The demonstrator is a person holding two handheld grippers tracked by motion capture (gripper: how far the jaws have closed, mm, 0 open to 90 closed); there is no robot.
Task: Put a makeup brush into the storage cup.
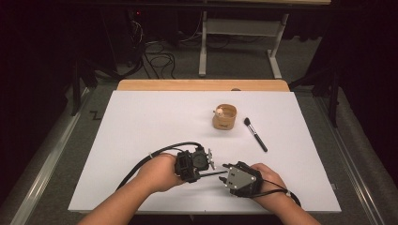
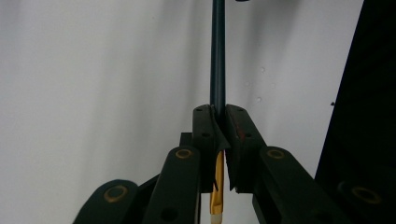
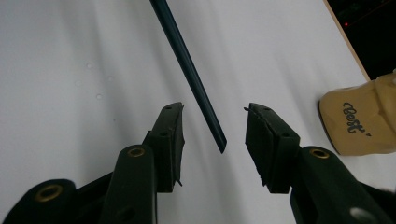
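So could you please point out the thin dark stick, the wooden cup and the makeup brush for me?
thin dark stick point(image 3: 191, 79), right gripper view, middle of its shaft.
wooden cup point(image 1: 223, 123), high view, front of its outer wall.
makeup brush point(image 1: 257, 137), high view, middle of its black handle.

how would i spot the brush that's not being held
Start at the white board covering the table and find the round tan cup toward its far right. Just right of that cup lies a makeup brush, flat and slanted, apart from both grippers. Its black handle and dark bristle tip set it apart.
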